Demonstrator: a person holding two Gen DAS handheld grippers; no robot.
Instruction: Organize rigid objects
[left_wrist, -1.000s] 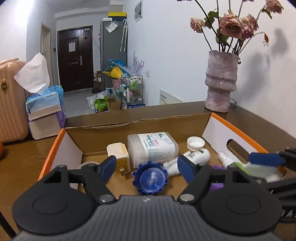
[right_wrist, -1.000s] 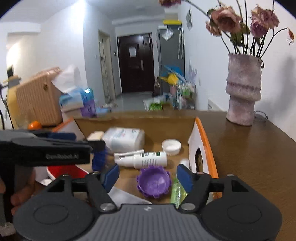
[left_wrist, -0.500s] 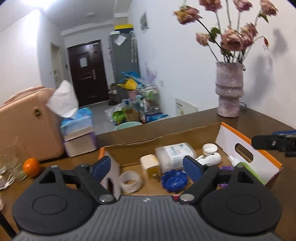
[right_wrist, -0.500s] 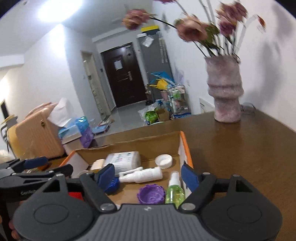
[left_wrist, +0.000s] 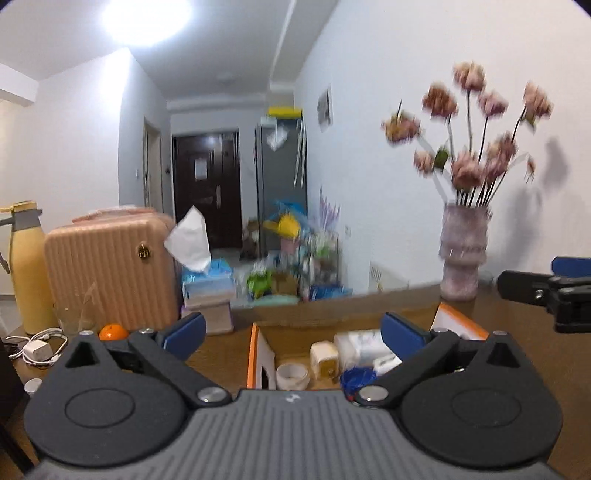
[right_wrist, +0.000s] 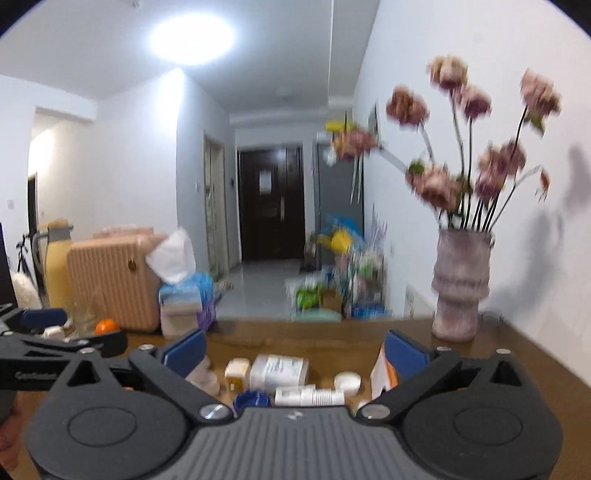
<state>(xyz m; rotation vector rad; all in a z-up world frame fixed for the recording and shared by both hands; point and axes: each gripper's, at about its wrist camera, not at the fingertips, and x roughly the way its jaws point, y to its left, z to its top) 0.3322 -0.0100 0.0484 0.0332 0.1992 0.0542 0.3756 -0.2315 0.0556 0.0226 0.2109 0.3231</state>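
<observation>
- The box (left_wrist: 255, 354) is open-topped brown cardboard with orange-edged white flaps; it sits on the counter (right_wrist: 524, 362) ahead of both tools.
- Inside lie a white rectangular bottle (right_wrist: 279, 371), a ribbed white spray bottle (right_wrist: 308, 396), a round white cap (right_wrist: 347, 382), a blue scalloped lid (left_wrist: 358, 377), a pale yellow block (left_wrist: 324, 359) and a white ring (left_wrist: 291, 373).
- The left tool (left_wrist: 291, 334) has its jaws opening wide, nothing between the blue pads.
- The right tool (right_wrist: 293, 350) is likewise opening and bare.
- The counter is dark, glossy wood.
- A rough pinkish vase (right_wrist: 460, 286) of dried flowers stands near the white wall; a ribbed peach suitcase (left_wrist: 110, 273), tissues (left_wrist: 207, 284) and an orange (left_wrist: 112, 331) stand left of the box.
</observation>
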